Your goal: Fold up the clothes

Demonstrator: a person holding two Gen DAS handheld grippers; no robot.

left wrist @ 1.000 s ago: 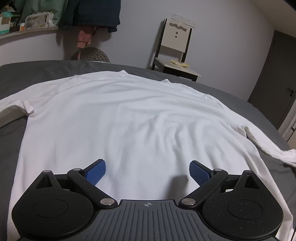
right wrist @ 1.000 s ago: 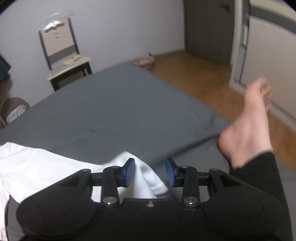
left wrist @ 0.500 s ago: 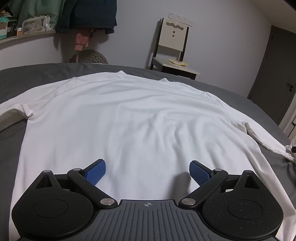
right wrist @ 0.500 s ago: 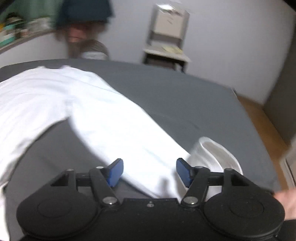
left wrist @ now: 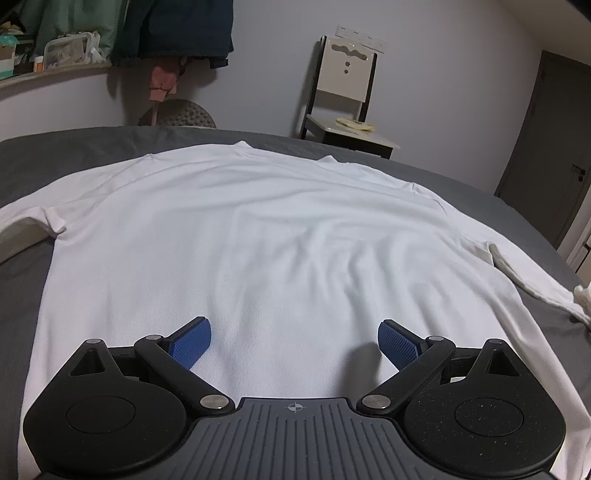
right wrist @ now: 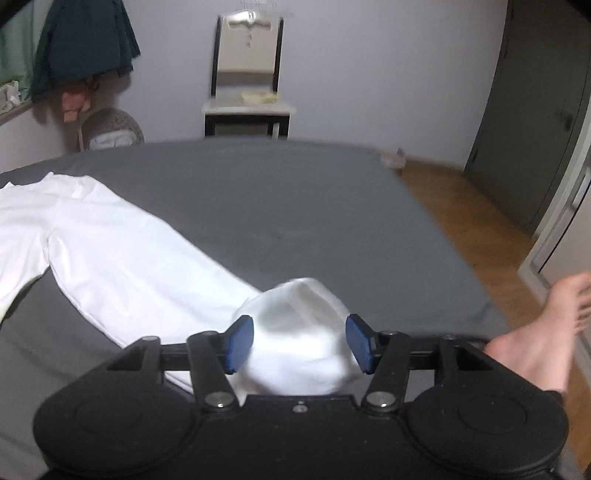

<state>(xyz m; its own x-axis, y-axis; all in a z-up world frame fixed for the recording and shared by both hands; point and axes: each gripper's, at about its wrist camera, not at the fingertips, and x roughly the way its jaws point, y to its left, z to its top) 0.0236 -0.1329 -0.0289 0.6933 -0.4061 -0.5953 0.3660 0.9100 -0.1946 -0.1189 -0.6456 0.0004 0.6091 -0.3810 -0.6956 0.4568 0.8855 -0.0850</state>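
Observation:
A white long-sleeved shirt (left wrist: pixel 258 240) lies spread flat on a dark grey bed (left wrist: pixel 55 147). My left gripper (left wrist: pixel 293 345) is open wide and hovers over the shirt's near hem, holding nothing. In the right wrist view the shirt's right sleeve (right wrist: pixel 122 258) runs diagonally across the bed, and its cuff end (right wrist: pixel 299 332) bunches up between the pads of my right gripper (right wrist: pixel 297 343). That gripper is open, with the pads apart on either side of the cuff.
A chair (left wrist: pixel 345 99) stands against the far wall beyond the bed. Clothes hang (left wrist: pixel 177 29) at the back left above a round basket (left wrist: pixel 181 114). A bare foot (right wrist: pixel 539 336) rests at the bed's right edge, over wooden floor (right wrist: pixel 461 206).
My right gripper has swung around along the sleeve and now has the cuff between its open pads. My left gripper has stayed nearly still over the hem.

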